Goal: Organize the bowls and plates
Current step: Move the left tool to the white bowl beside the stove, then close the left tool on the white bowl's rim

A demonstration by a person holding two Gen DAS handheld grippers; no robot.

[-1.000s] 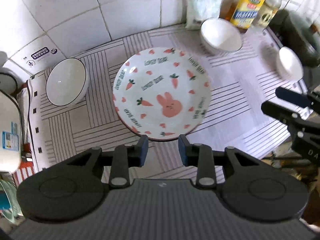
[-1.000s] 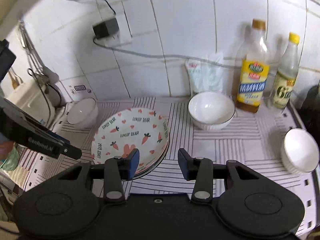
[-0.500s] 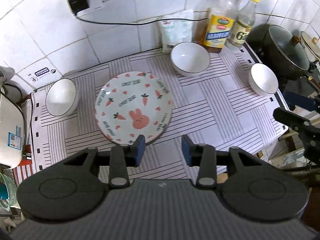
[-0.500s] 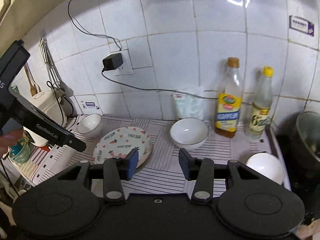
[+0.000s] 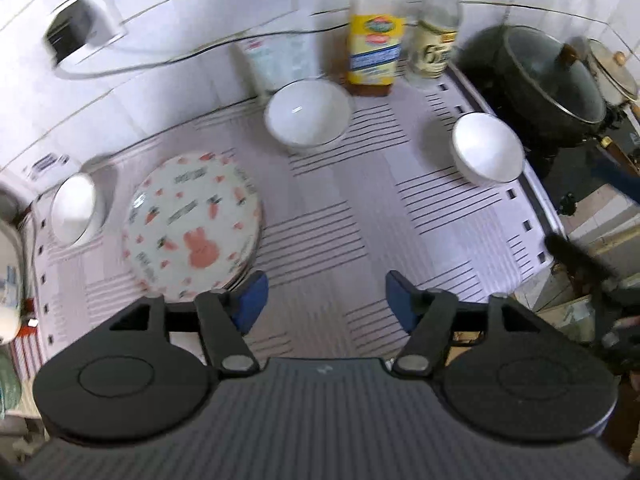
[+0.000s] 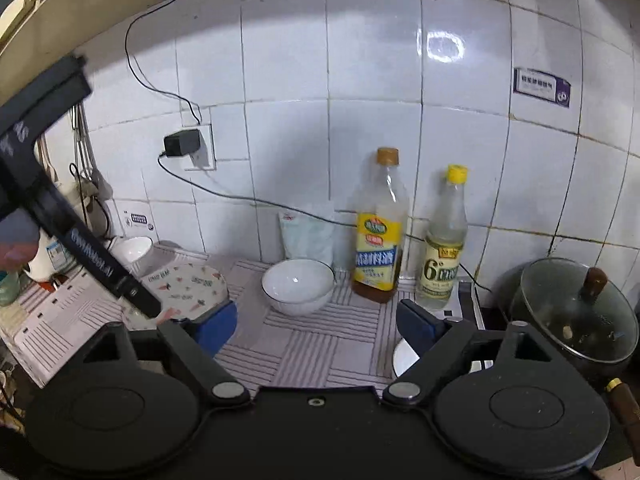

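- Plates: stacked at left of the left view, done by the look of it.
- 3 bowls lie apart, unstacked.
- My left gripper and right gripper: both opening, empty.

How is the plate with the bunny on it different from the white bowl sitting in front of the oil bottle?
The bunny plate is wide, shallow and printed with carrots and hearts; the white bowl is narrower, deeper and plain. The plate tops a stack of plates; the bowl stands alone. Both sit upright on the striped mat, untouched.

Carrot-print plate stack far left; three white bowls upright, well apart.
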